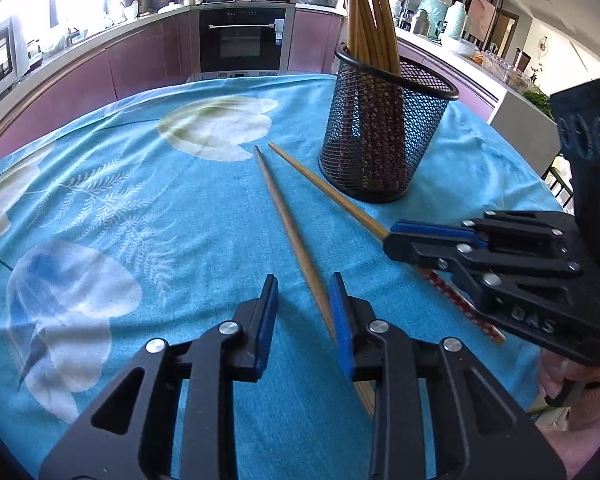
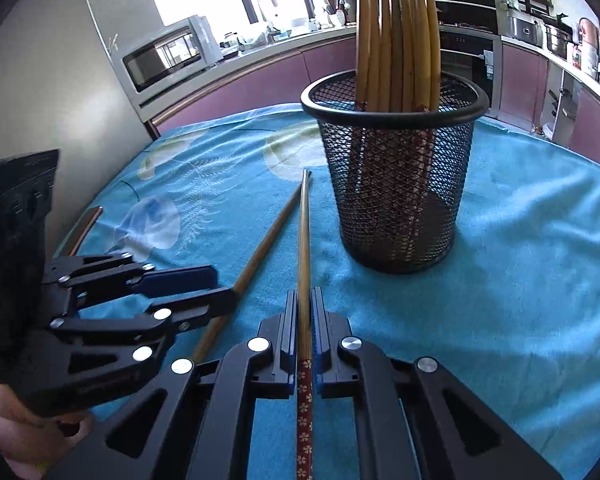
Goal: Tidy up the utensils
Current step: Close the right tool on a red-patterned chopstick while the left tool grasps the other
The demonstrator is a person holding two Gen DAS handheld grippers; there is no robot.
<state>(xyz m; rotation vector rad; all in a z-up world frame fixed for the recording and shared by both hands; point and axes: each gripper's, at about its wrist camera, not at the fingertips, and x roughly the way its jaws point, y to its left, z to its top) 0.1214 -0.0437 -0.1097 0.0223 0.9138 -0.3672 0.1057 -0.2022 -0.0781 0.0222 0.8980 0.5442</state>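
The right tongs (image 2: 305, 304) are clamped tight on one chopstick (image 2: 304, 248); the left tongs (image 1: 304, 292) stand slightly apart around the other chopstick (image 1: 288, 220), both near the mesh cup (image 2: 396, 184) on the blue cloth (image 2: 520, 280)

Two loose chopsticks (image 1: 288, 220) on the cloth; one mesh holder (image 1: 380, 140); two claws (image 1: 304, 308)

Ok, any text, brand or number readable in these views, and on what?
"DAS": raised letters on the body of the right gripper, possibly part of a longer word.
Raised round characters on the black block above it: cannot tell letters from zeros.
Sticker on the oven: too small to read.
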